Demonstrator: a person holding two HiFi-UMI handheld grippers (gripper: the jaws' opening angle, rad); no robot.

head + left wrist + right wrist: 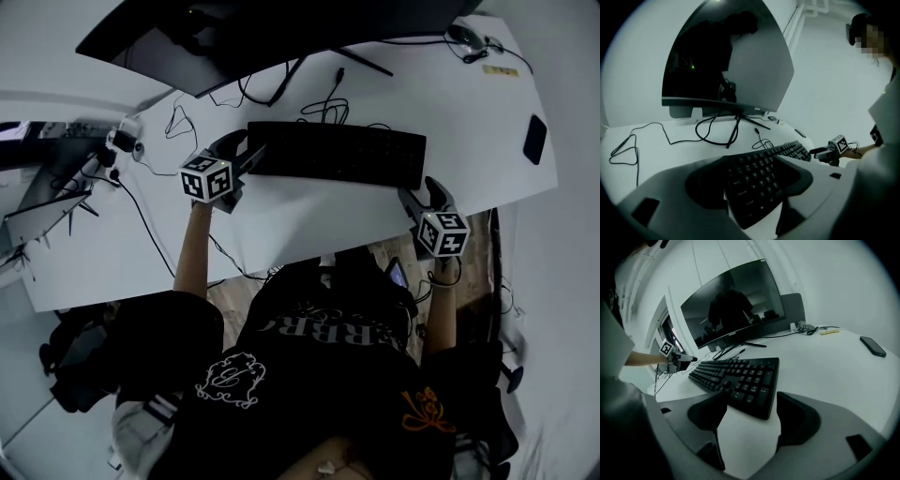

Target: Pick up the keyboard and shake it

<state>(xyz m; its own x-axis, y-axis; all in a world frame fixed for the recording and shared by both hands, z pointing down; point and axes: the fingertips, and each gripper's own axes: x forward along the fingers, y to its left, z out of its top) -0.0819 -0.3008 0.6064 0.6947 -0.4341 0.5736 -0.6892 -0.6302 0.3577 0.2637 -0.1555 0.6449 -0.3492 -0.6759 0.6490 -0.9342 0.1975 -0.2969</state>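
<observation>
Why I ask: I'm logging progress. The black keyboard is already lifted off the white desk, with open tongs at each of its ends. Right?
Not quite. The keyboard is not lifted: it lies flat on the white desk, as the head view shows. The rest holds: the left tongs and right tongs stand open at its ends.

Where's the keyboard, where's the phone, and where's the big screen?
keyboard (337, 155), head view, on the middle of its keys.
phone (873, 346), right gripper view, on the middle of its dark face.
screen (726, 61), left gripper view, on the middle of the dark glass.
</observation>
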